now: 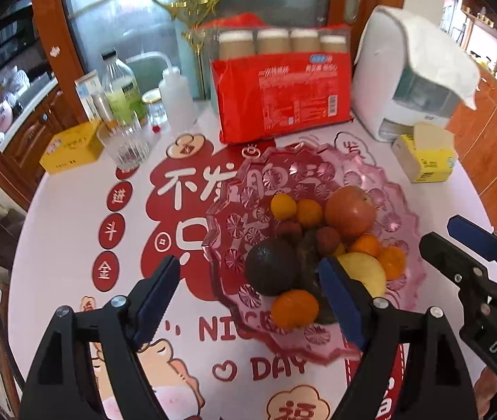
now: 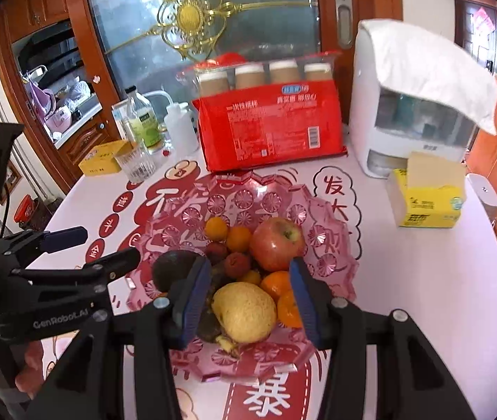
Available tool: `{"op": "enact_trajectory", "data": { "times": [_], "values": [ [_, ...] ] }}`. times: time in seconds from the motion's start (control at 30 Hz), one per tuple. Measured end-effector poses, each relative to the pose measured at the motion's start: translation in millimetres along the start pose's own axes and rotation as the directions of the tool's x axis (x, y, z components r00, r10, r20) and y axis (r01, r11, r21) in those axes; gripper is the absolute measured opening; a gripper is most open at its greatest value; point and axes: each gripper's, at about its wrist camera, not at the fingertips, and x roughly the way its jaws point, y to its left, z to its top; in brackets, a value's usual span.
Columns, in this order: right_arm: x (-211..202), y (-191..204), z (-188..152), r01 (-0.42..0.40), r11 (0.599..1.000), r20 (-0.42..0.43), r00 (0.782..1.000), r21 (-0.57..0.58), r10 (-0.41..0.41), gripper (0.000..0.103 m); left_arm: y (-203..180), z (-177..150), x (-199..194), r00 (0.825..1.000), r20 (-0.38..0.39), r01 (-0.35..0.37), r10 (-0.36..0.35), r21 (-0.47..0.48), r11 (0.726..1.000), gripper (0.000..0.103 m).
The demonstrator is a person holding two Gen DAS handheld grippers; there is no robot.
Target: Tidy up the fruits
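Observation:
A pink cut-glass bowl (image 1: 238,210) (image 2: 185,206) sits mid-table and holds the fruit: a red apple (image 1: 350,211) (image 2: 276,243), a yellow pear (image 1: 367,273) (image 2: 245,311), a dark avocado (image 1: 271,266) (image 2: 171,267), several small oranges (image 1: 294,309) (image 2: 238,238) and red lychees (image 1: 327,239) (image 2: 236,264). My left gripper (image 1: 252,301) is open and empty, hovering over the bowl's near side. My right gripper (image 2: 250,297) is open and empty, its fingers either side of the pear and above it; it also shows in the left wrist view (image 1: 458,241).
Behind the bowl stand a red pack of paper cups (image 1: 280,105) (image 2: 269,126), a white dispenser under a cloth (image 1: 406,77) (image 2: 413,105), a yellow tissue box (image 1: 423,157) (image 2: 427,196), a glass tumbler (image 1: 124,143) (image 2: 136,162), bottles (image 1: 122,91) and a yellow box (image 1: 73,147).

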Motion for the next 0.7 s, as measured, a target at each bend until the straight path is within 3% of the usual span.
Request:
{"op": "enact_trajectory", "data": {
  "times": [0.37,0.7],
  "values": [
    [-79.1,26.3,-22.1,0.012,1.0,0.069,0.998,-0.006,-0.012,0.048,-6.9,-38.1,-94.3,0.992,0.122,0.012,-0.017,0.049,0.999,0.092],
    [-145.5,48.5,-87.3,0.011,1.0,0.099,0.995,-0.014,-0.009,0.049,-7.9,-111.9,-169.1,0.975,0.221,0.013,-0.023,0.045,0.999,0.096]
  ]
}}
